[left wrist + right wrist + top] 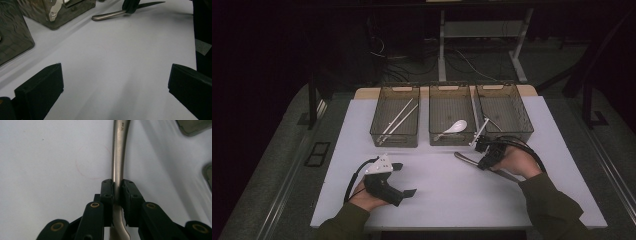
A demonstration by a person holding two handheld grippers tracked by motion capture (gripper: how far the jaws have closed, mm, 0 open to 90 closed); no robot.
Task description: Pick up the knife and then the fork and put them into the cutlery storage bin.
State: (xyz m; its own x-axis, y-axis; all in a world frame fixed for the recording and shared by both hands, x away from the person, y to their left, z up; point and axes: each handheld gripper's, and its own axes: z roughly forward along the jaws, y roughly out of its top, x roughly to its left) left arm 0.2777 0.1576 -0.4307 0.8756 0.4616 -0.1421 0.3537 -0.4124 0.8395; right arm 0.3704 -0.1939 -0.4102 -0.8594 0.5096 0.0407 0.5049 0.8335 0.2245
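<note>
A metal utensil (pixel 464 158) lies on the white table (pixel 437 200) in front of the middle bin. My right gripper (pixel 483 162) is shut on its handle. In the right gripper view the black pads (pixel 107 191) press both sides of the steel handle (pixel 119 150), which runs away from the camera. My left gripper (pixel 406 179) hovers low over the table at the front left, open, with nothing between its wide-set jaws (pixel 115 75). In the left gripper view the utensil (pixel 107 15) and the right gripper (pixel 130 6) shut on it show at the top.
Three smoky clear bins stand in a row at the back of the table. The left bin (pixel 377 117) holds chopsticks (pixel 398 120). The middle bin (pixel 432 125) holds a white spoon (pixel 454 128). A pale utensil (pixel 480 130) leans in the right bin (pixel 524 117).
</note>
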